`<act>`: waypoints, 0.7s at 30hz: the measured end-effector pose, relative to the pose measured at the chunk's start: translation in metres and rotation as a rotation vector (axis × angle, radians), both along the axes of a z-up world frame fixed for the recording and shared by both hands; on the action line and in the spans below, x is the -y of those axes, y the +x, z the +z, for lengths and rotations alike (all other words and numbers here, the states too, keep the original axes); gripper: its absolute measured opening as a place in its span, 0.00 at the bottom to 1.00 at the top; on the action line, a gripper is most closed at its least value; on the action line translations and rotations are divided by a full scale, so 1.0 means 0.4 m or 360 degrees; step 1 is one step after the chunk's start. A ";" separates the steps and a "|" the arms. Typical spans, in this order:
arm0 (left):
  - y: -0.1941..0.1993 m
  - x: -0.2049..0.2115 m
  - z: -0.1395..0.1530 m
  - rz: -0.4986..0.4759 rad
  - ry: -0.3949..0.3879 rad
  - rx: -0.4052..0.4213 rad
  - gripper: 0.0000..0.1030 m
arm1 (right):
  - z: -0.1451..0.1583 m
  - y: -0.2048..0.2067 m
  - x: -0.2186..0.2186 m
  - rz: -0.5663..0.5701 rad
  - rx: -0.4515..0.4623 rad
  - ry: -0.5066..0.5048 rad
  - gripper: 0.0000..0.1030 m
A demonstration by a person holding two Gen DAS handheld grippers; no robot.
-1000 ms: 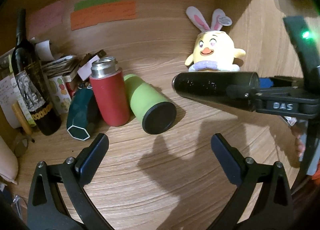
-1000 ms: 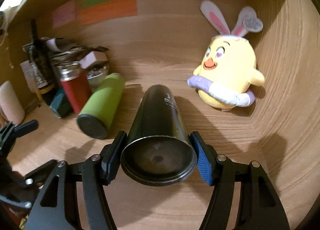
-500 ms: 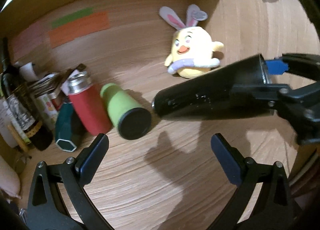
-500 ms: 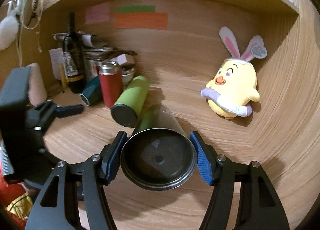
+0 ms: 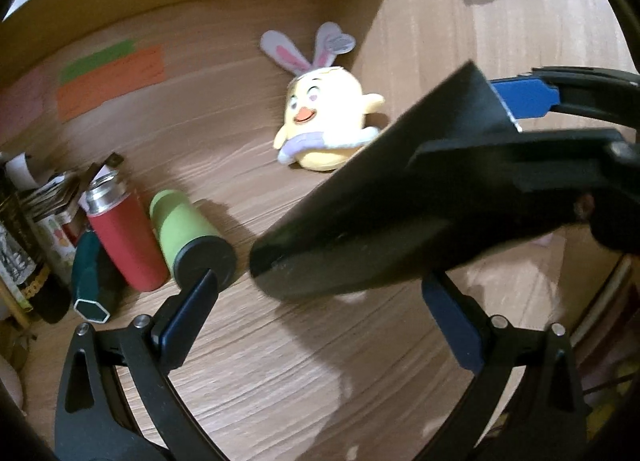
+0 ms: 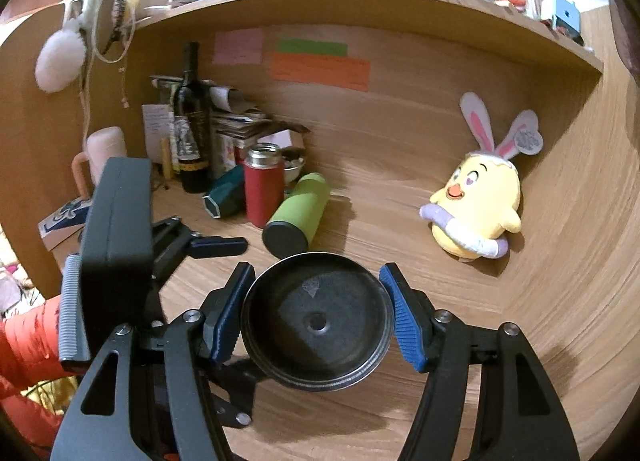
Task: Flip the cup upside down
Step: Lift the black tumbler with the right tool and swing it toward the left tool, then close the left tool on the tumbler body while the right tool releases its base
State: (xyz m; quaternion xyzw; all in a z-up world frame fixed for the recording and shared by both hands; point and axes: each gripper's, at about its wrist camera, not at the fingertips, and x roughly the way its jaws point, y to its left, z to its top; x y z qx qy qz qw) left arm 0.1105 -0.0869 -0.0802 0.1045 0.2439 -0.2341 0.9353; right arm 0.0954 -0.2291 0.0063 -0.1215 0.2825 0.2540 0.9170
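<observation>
Right gripper [image 6: 318, 315]: blue-padded jaws pressed against both sides of the black cup [image 6: 318, 321] near its rim, holding it clear of the wooden desk [image 6: 540, 321].
Black cup: carried in the air, open mouth toward the right wrist camera, closed base pointing away; seen from the left wrist camera [image 5: 380, 205] it slants down to the left, base lowest, above the desk.
Left gripper [image 5: 316, 321]: jaws spread wide with nothing between them, positioned just below and in front of the cup's base; from the right wrist view its body [image 6: 116, 229] sits left of the cup.
Middle ground: a green bottle [image 6: 298, 215] lies on its side, black end toward the cameras, touching an upright red flask [image 6: 262, 185] with a steel neck; a dark teal hexagonal container [image 6: 222, 197] leans beside the flask.
Back left: a dark wine bottle [image 6: 190, 121] stands before stacked papers.
Back right: a yellow chick plush [image 6: 476, 205] with bunny ears sits in the corner.
Back wall: pink, green and orange paper notes [image 6: 320, 65].
</observation>
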 end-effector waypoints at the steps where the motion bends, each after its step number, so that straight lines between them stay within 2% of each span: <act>1: -0.003 0.003 0.001 -0.0014 -0.0011 0.0001 1.00 | 0.002 -0.010 -0.005 0.0022 0.0011 -0.0011 0.59; 11: -0.038 0.018 0.011 -0.0091 -0.0088 0.0025 0.98 | 0.017 -0.075 -0.024 0.0177 0.0078 -0.0112 0.59; 13: -0.044 0.018 0.014 -0.0103 -0.0108 0.0014 0.95 | 0.020 -0.081 -0.023 0.0199 0.0087 -0.0118 0.59; 14: -0.048 0.018 0.016 -0.0116 -0.0124 -0.0003 0.88 | 0.023 -0.086 -0.024 0.0209 0.0094 -0.0124 0.60; 15: -0.052 0.018 0.022 -0.0105 -0.0131 0.0002 0.86 | 0.026 -0.089 -0.024 0.0223 0.0096 -0.0124 0.60; 18: -0.055 0.017 0.036 -0.0062 -0.0119 0.0067 0.77 | 0.036 -0.095 -0.021 0.0251 0.0114 -0.0113 0.61; 21: -0.053 0.013 0.048 -0.0028 -0.0127 0.0079 0.73 | 0.044 -0.102 -0.019 0.0281 0.0117 -0.0093 0.61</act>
